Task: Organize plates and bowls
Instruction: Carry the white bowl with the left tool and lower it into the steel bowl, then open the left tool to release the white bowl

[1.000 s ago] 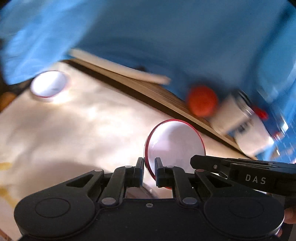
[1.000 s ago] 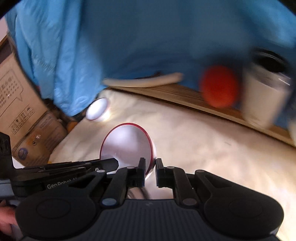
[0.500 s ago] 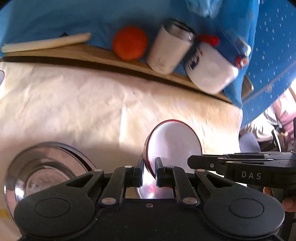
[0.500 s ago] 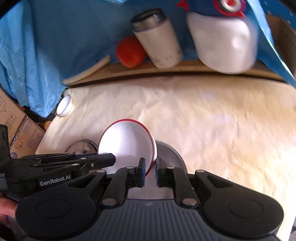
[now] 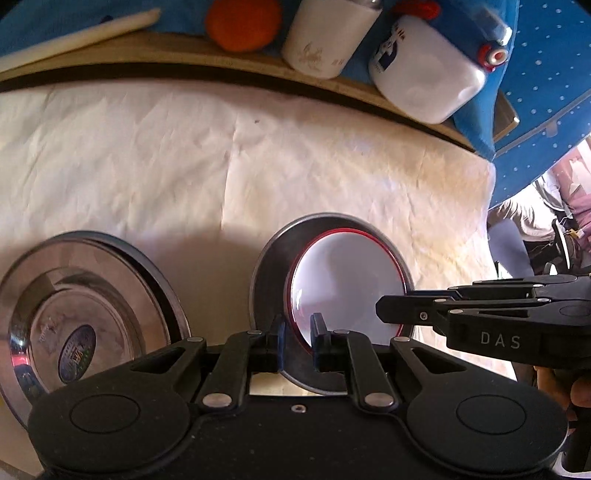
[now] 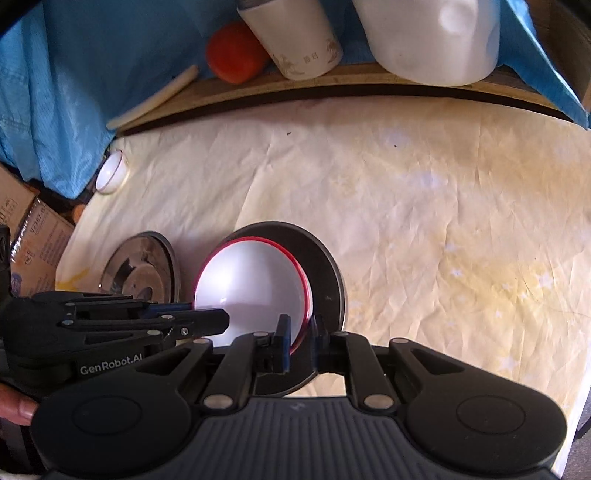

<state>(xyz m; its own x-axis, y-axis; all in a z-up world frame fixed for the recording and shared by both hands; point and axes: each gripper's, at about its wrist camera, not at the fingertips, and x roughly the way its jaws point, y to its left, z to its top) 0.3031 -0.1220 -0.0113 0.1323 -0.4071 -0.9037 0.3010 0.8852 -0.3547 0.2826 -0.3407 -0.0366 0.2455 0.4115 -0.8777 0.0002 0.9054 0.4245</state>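
A white bowl with a red rim sits inside a grey metal plate on the cream cloth. My left gripper is shut on the bowl's near left rim. My right gripper is shut on the bowl's near right rim; the plate lies under it. Each gripper shows in the other's view, the right one and the left one, both at the bowl. A shiny steel plate lies to the left, also in the right wrist view.
On the wooden ledge at the back stand an orange ball, a white tumbler and a white jug. A small white cup sits at the far left cloth edge. Cardboard boxes stand left.
Both grippers have carried the bowl down and to the right, from above the cloth onto the grey metal plate. Both stay shut on its rim.
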